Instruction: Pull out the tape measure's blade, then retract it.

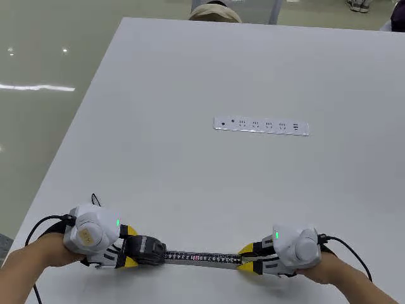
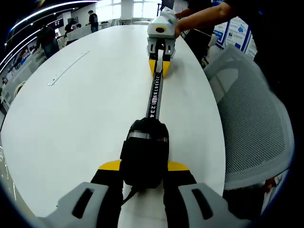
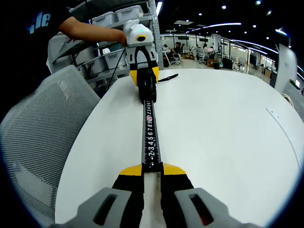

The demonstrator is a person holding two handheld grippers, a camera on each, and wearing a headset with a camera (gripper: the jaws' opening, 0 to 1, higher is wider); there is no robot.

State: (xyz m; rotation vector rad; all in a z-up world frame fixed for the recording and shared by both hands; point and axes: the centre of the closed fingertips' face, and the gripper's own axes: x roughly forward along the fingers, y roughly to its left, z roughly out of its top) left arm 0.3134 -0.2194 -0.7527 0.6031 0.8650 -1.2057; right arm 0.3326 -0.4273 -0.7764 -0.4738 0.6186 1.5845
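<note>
A black tape measure case [image 1: 147,249] [image 2: 145,153] [image 3: 147,88] sits near the table's front edge, with my left gripper [image 1: 130,251] [image 2: 141,166] shut on it. Its dark blade [image 1: 202,258] [image 2: 156,95] [image 3: 150,137], printed with white numbers, stretches flat over the table to the right. My right gripper [image 1: 247,258] [image 3: 152,170] is shut on the blade's tip. The two grippers face each other along the blade.
A white power strip [image 1: 261,125] [image 2: 68,68] [image 3: 284,126] lies flat in the middle of the white table [image 1: 209,95]. A grey mesh chair [image 2: 256,123] [image 3: 38,142] stands by the table's near edge. Cables [image 1: 38,227] trail from both grippers.
</note>
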